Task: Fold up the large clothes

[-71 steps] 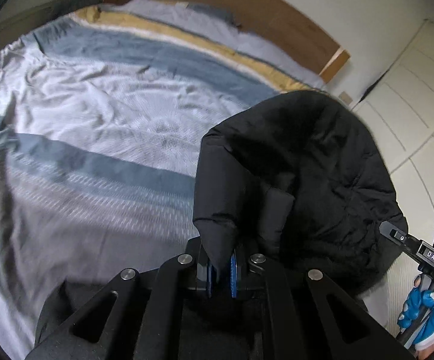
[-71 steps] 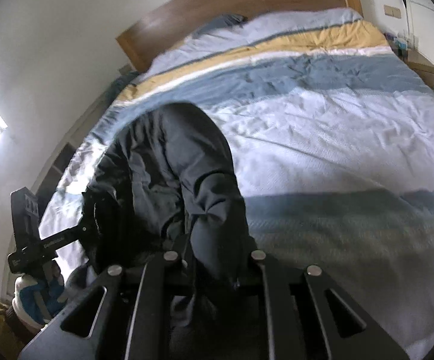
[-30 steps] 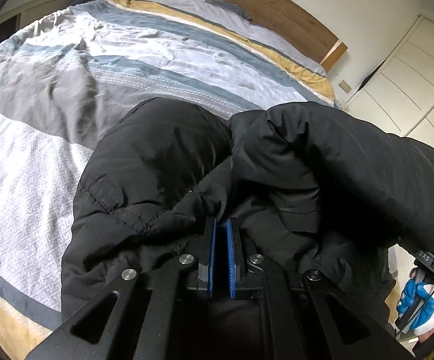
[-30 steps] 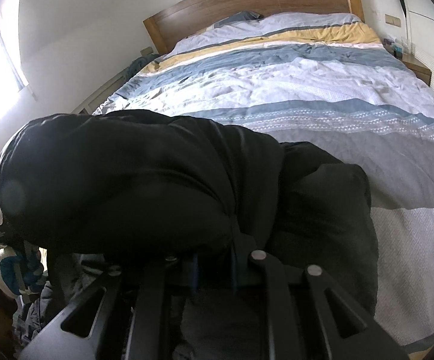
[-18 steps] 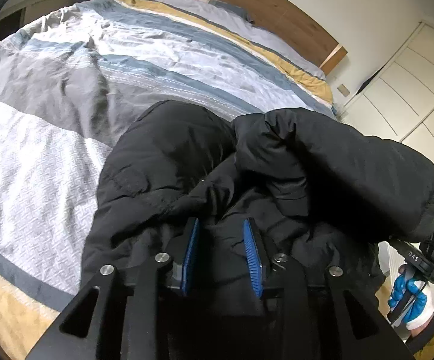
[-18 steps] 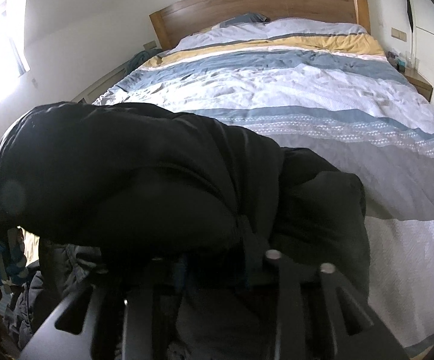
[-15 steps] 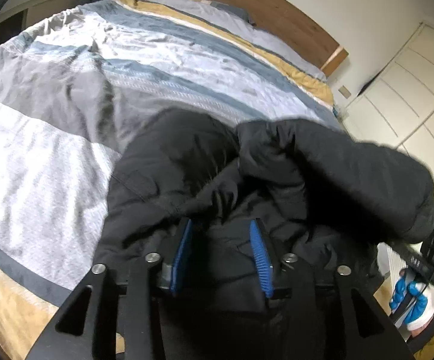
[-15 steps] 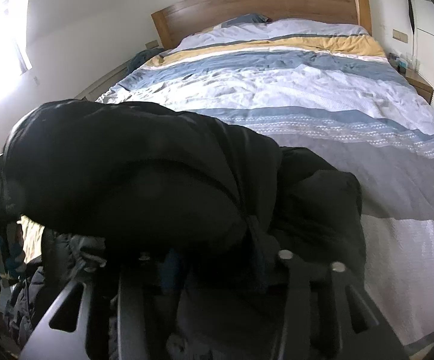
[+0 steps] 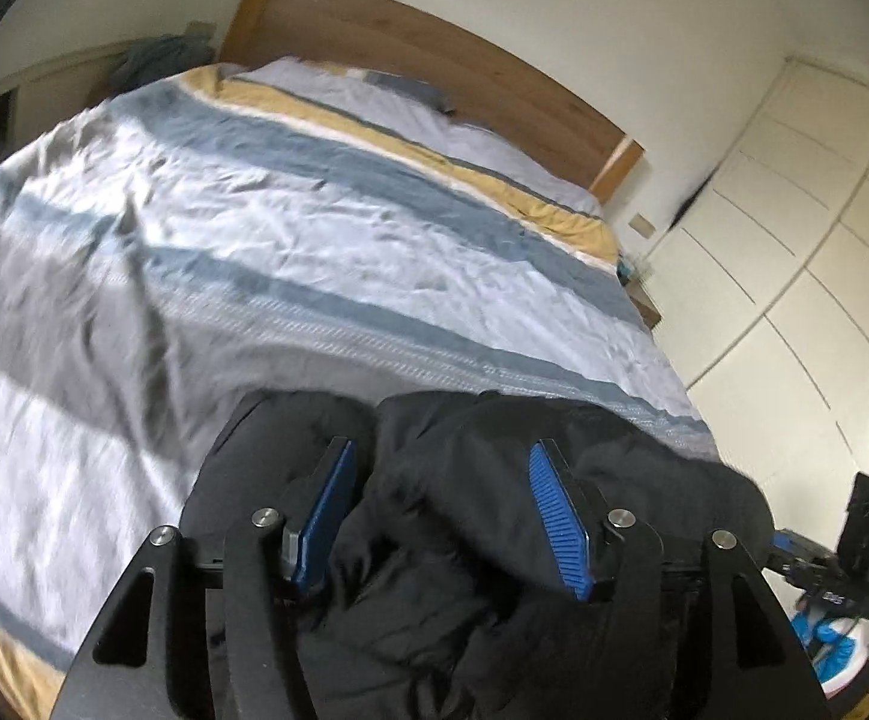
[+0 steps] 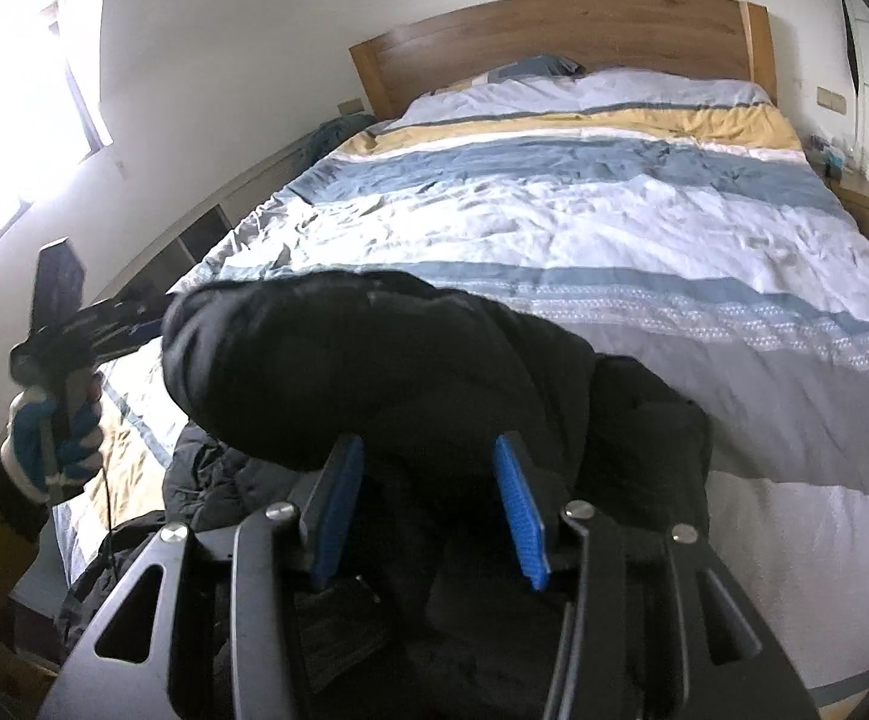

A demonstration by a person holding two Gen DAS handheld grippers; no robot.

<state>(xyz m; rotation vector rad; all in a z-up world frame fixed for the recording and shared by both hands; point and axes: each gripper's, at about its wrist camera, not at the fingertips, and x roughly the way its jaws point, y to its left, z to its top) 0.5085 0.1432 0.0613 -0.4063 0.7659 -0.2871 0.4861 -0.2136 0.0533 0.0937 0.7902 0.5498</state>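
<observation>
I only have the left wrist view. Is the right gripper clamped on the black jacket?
Observer: No. The right gripper is open. The black jacket bulges beyond its blue pads, and they are not pinching it.
Operator: Anything else lying near the jacket?
Observer: Yes, another dark garment is heaped at the near edge of the bed, left of that gripper.
Operator: What is on that side of the room?
Observer: A bright window in the wall.
</observation>
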